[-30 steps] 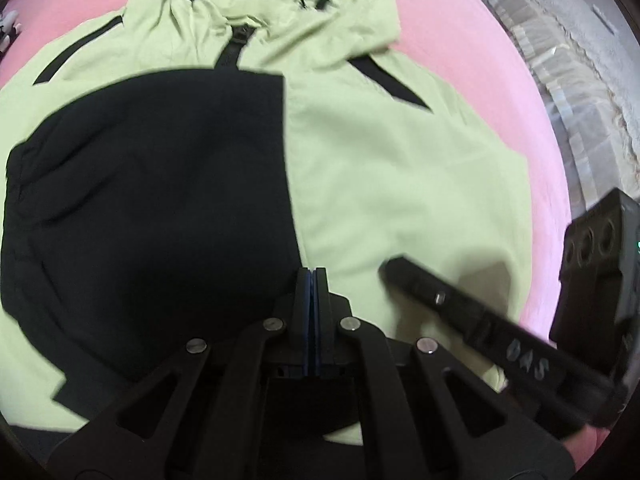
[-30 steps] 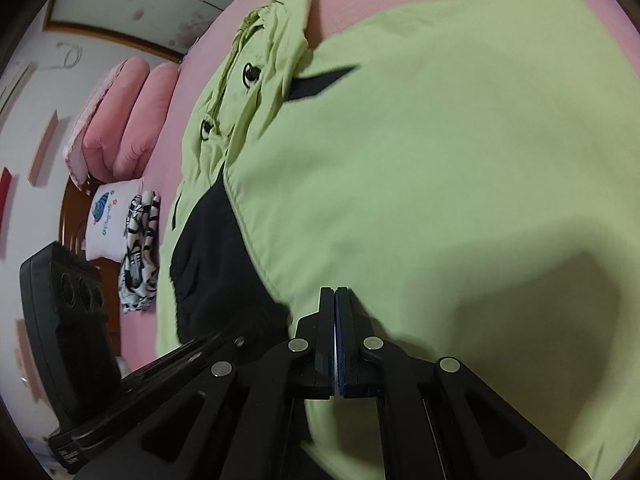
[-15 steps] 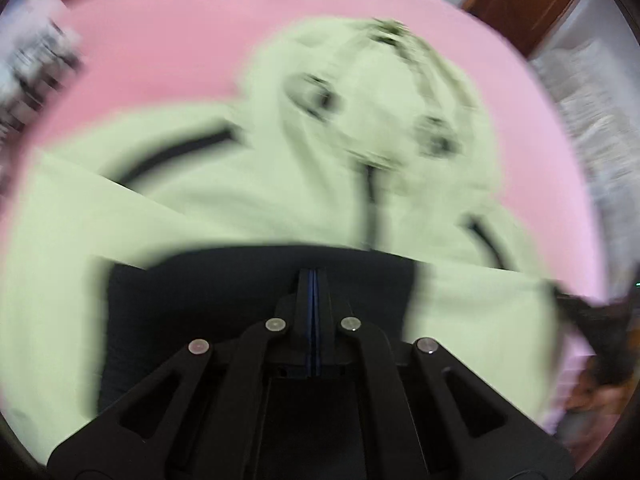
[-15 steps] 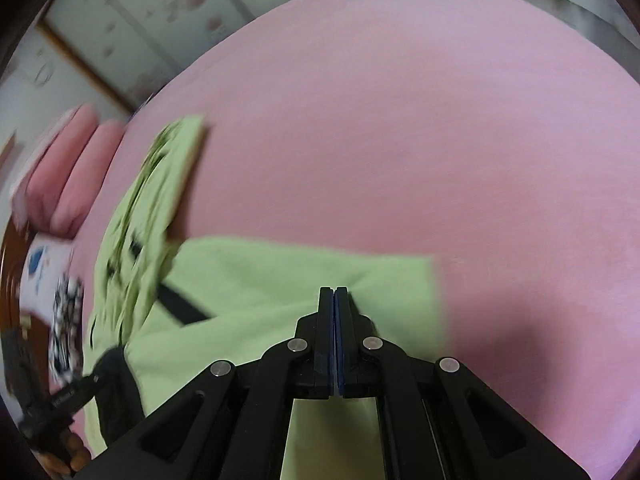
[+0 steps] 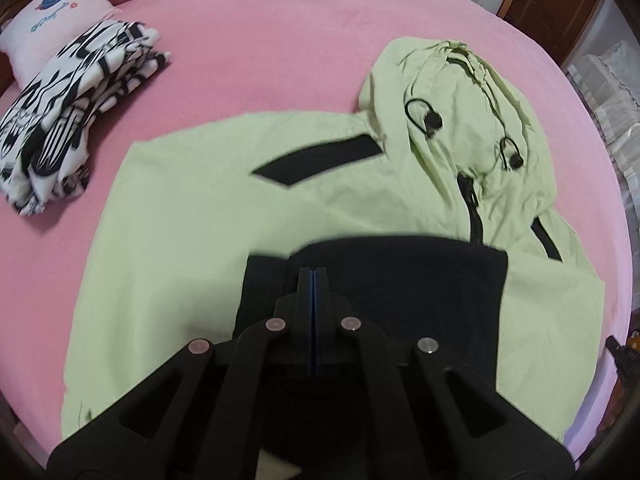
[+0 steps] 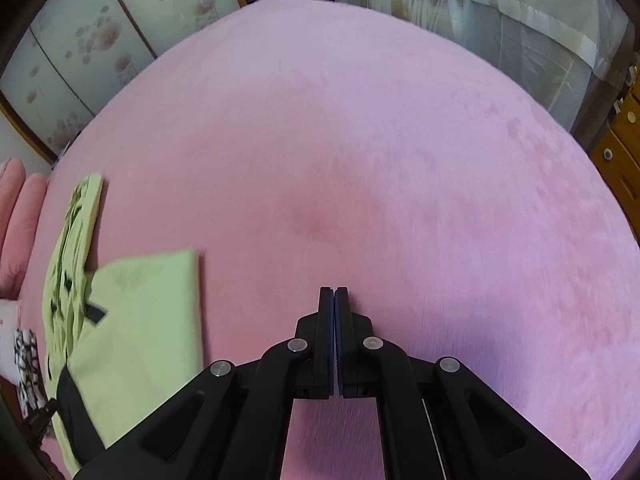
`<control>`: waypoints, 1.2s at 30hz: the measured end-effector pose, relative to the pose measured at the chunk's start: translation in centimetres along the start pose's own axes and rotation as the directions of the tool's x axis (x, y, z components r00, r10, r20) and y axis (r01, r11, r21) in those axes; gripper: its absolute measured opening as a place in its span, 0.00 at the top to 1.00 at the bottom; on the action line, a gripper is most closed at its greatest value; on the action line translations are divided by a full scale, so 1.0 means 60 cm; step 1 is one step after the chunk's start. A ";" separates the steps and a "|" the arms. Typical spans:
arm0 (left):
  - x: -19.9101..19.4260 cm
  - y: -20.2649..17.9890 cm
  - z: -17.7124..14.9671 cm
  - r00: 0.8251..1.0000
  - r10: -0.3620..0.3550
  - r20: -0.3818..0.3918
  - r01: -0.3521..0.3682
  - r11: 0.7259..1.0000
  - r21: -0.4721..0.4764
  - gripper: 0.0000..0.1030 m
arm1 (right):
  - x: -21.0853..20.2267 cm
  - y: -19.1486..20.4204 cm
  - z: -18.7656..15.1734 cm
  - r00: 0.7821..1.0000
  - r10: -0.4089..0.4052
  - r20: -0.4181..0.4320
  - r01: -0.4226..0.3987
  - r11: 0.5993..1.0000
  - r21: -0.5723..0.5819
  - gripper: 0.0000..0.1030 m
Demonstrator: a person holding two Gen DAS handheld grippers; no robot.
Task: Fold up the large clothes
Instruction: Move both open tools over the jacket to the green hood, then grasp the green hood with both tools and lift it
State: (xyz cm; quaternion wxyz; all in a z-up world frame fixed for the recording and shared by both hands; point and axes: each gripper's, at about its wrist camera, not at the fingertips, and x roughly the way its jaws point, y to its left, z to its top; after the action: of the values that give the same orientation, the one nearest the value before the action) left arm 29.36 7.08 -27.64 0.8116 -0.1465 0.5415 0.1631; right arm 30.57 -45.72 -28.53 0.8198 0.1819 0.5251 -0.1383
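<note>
Covering nearly everything in view, the pink bed [image 6: 400,160] carries a light green jacket [image 5: 180,240] spread flat with its hood [image 5: 460,92] up top and a black panel [image 5: 400,280] folded over its middle. A black-and-white folded cloth [image 5: 68,120] lies well apart. The left gripper [image 5: 313,276] hangs clenched and empty above the panel; the right gripper [image 6: 333,296], clenched and empty, hangs over bare bed.

Bed and bedroom surroundings

A pink blanket [image 5: 304,40] covers the bed; near its far left edge lies a folded black-and-white patterned cloth [image 5: 76,108], just beside a white pillow [image 5: 52,28] with a blue print. Pink cushions [image 6: 16,208] sit at the bed's end. Beyond are flower-patterned sliding panels [image 6: 100,44], pale curtains [image 6: 500,20], a brown door [image 5: 556,4] and a wooden drawer unit [image 6: 620,152].
</note>
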 end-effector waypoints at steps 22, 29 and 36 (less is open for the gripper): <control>-0.094 -0.007 -0.037 0.882 0.045 -0.468 0.050 0.981 0.190 0.57 | -0.076 0.352 -0.144 0.933 0.175 -0.314 -0.270 0.918 -0.291 0.45; -0.128 -0.043 0.084 0.928 0.051 -0.370 0.057 0.959 0.276 0.43 | -0.056 0.509 -0.051 0.916 0.198 -0.349 -0.324 0.878 -0.353 0.24; -0.104 -0.101 0.229 0.951 0.096 -0.295 0.019 0.931 0.363 0.43 | -0.027 0.581 0.054 0.910 0.158 -0.382 -0.310 0.873 -0.377 0.18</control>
State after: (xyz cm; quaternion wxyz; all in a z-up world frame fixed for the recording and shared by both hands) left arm 41.09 6.66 -16.41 0.7270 -0.0075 0.6847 0.0518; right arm 47.10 -15.85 -20.49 0.7472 0.0809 0.6494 0.1162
